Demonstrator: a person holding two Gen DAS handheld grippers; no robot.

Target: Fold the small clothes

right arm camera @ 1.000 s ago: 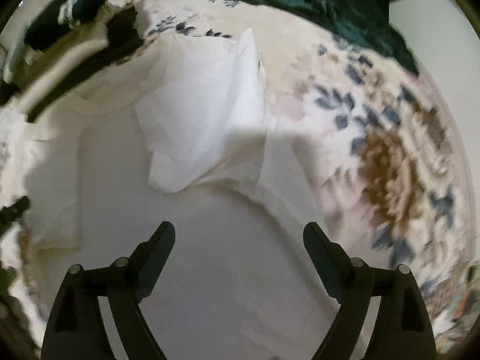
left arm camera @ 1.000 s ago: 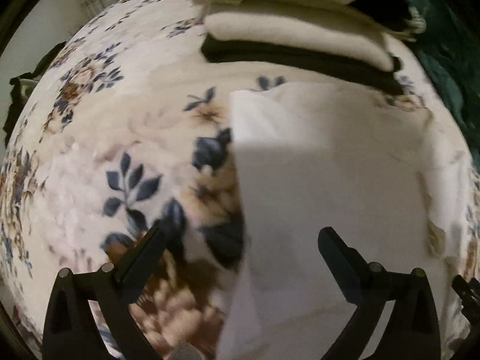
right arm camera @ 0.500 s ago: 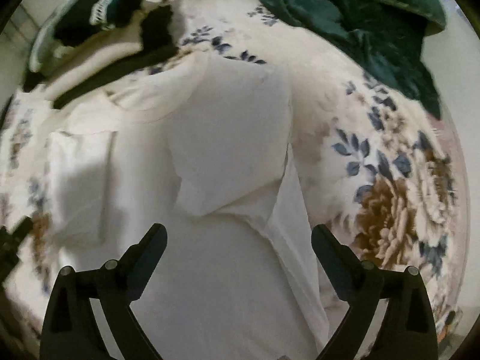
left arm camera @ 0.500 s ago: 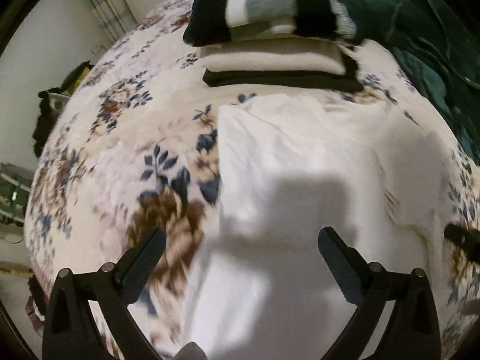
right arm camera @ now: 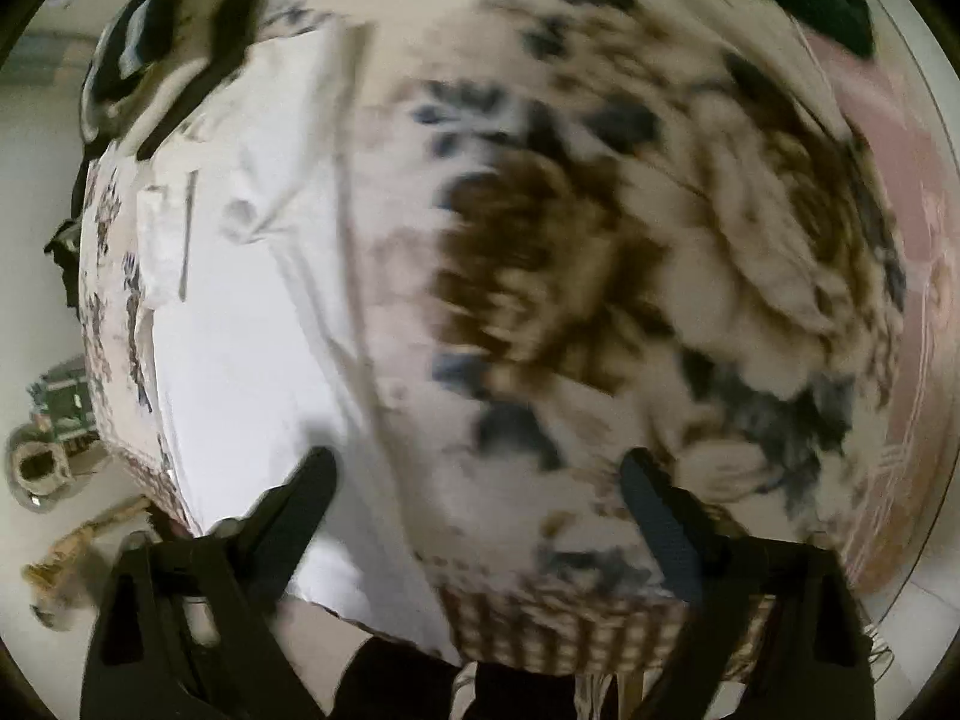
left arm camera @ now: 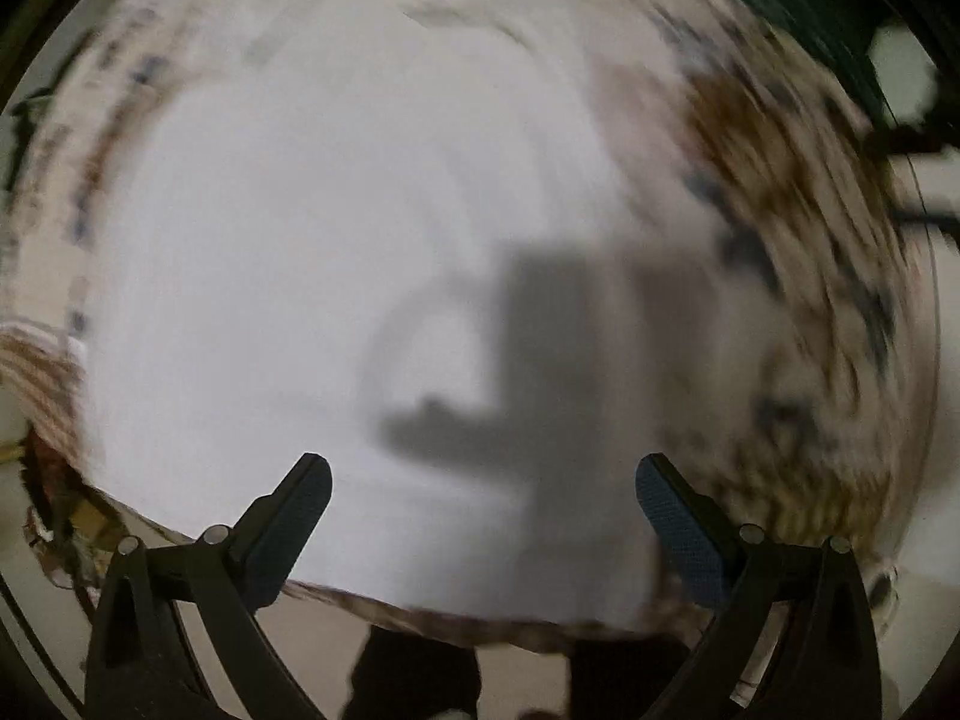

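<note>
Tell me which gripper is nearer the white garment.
Left. The left gripper hangs directly over the white garment, jaws open. The right gripper is mostly over the floral blanket beside it.

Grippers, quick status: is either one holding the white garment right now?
Left gripper: open, empty, above the white garment.
Right gripper: open, empty, over the floral blanket.

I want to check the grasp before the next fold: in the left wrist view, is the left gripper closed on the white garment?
No. The left gripper has its fingers wide apart, with the white garment lying flat between and beyond them.
</note>
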